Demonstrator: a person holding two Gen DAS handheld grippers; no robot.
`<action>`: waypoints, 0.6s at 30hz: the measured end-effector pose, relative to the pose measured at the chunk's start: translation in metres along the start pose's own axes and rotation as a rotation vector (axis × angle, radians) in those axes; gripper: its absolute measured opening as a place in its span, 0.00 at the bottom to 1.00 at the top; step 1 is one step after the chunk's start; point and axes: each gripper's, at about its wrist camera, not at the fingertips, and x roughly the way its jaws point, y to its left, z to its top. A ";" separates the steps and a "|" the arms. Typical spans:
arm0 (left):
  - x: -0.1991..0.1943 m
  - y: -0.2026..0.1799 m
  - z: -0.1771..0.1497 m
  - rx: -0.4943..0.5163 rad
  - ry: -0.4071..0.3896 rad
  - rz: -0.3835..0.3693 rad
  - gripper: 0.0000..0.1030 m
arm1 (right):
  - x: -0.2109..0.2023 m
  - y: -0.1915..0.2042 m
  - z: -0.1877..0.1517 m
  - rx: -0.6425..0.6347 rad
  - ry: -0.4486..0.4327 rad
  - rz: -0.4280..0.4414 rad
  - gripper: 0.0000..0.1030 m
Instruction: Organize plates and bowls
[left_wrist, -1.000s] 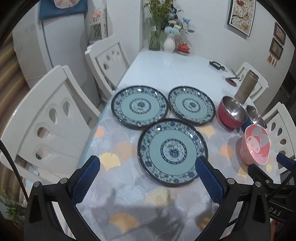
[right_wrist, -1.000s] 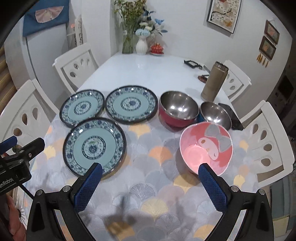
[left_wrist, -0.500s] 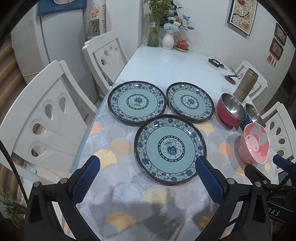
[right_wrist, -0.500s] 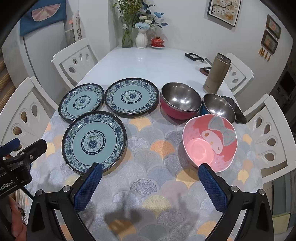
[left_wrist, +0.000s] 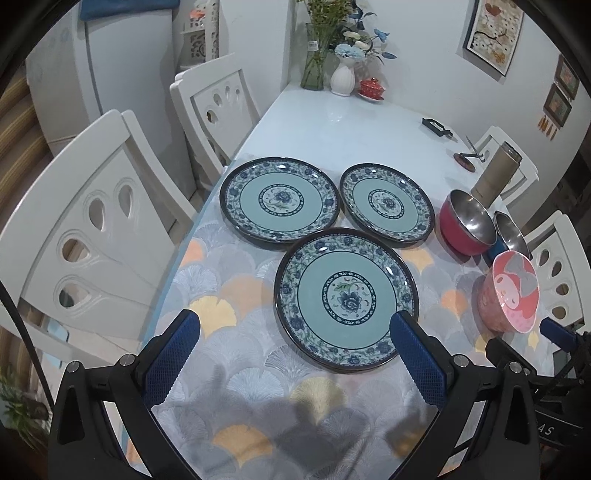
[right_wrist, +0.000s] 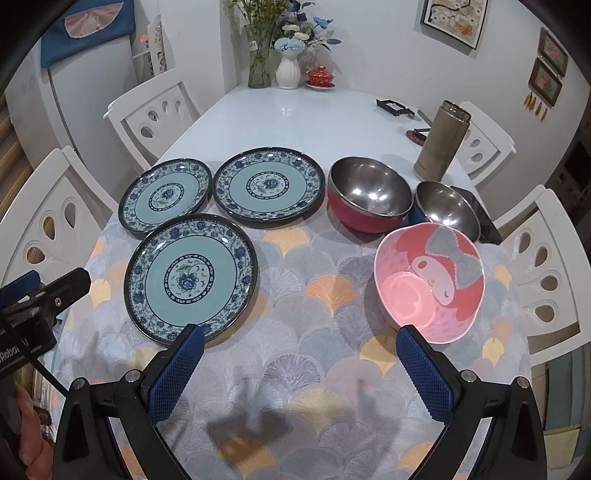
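Note:
Three blue-and-teal patterned plates lie flat on the table: a near plate (left_wrist: 346, 298) (right_wrist: 190, 277), a far-left plate (left_wrist: 279, 202) (right_wrist: 165, 194) and a far-right plate (left_wrist: 386, 203) (right_wrist: 269, 186). To their right stand a red steel-lined bowl (right_wrist: 369, 194) (left_wrist: 466, 221), a blue steel bowl (right_wrist: 445, 208) (left_wrist: 511, 234) and a pink cartoon bowl (right_wrist: 428, 282) (left_wrist: 511, 295). My left gripper (left_wrist: 295, 328) hangs open above the cloth just short of the near plate. My right gripper (right_wrist: 299, 341) hangs open between the near plate and the pink bowl. Both hold nothing.
A patterned cloth (right_wrist: 314, 295) covers the near end of the white table (right_wrist: 295, 118). A tan flask (right_wrist: 439, 142), vases with flowers (right_wrist: 286, 68), a red lidded cup (right_wrist: 320, 77) and small dark items sit further back. White chairs (left_wrist: 107, 229) flank both sides.
Both grippers have drifted a little forward and downward toward the table, so the plates and bowls sit slightly lower and larger in view. Nothing on the table has moved.

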 end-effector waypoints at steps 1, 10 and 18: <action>0.002 0.002 0.000 -0.003 0.003 0.002 1.00 | 0.000 0.000 0.001 -0.002 0.000 0.002 1.00; 0.025 0.011 0.006 -0.005 0.040 -0.019 1.00 | 0.018 0.008 0.008 -0.031 0.024 0.027 1.00; 0.078 0.027 0.014 -0.067 0.148 -0.084 0.95 | 0.055 0.009 0.023 0.012 0.099 0.125 0.94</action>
